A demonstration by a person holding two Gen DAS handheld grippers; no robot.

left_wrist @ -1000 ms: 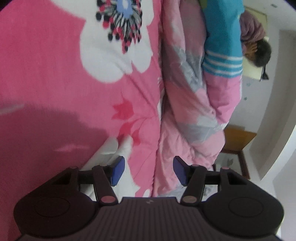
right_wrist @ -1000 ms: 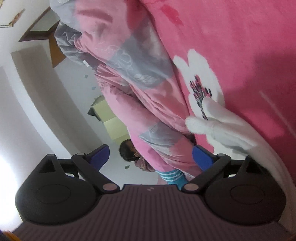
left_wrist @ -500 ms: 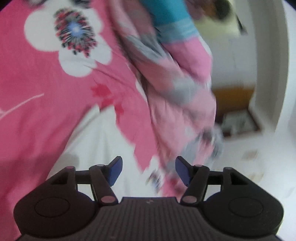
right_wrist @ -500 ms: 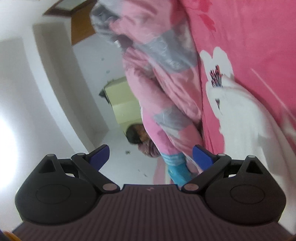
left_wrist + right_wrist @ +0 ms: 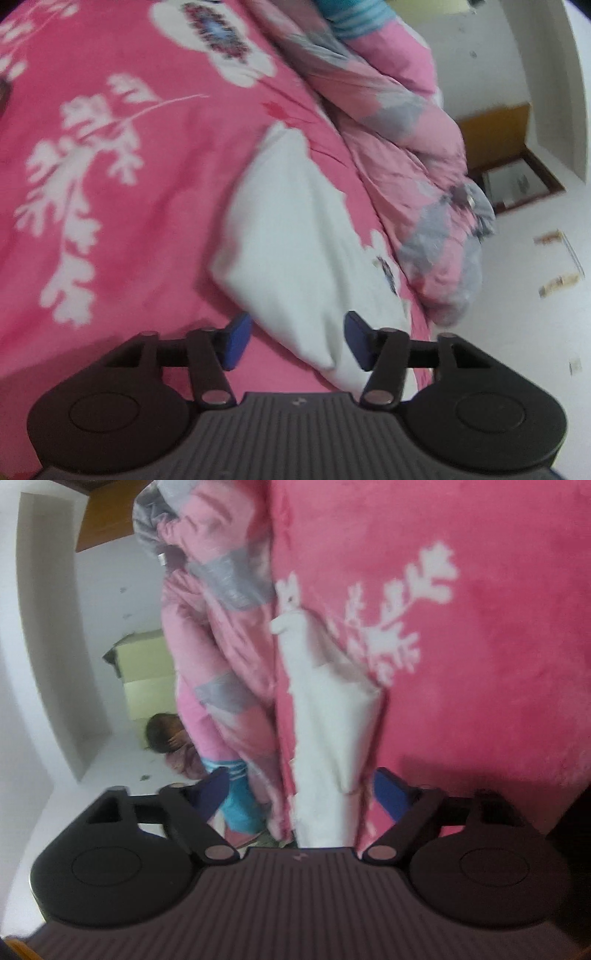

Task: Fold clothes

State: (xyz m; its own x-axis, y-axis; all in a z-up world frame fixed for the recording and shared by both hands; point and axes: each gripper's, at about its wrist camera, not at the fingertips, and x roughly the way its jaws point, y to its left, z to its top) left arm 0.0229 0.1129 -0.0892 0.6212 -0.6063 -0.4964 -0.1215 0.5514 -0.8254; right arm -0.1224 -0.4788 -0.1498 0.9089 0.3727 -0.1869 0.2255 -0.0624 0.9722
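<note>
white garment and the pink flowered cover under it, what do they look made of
White garment: soft, matte woven or knit cloth, probably cotton; it creases and drapes limply, with no sheen. Pink flowered cover: plush, fleece-like fabric, judging by its fuzzy, mottled surface and soft-edged white print, though motion blur leaves that open.

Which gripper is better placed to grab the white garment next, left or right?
Left, probably. The white garment's near corner lies between the left gripper's open fingers. The right gripper also straddles an edge, tilted sideways; both have just been closing.
</note>
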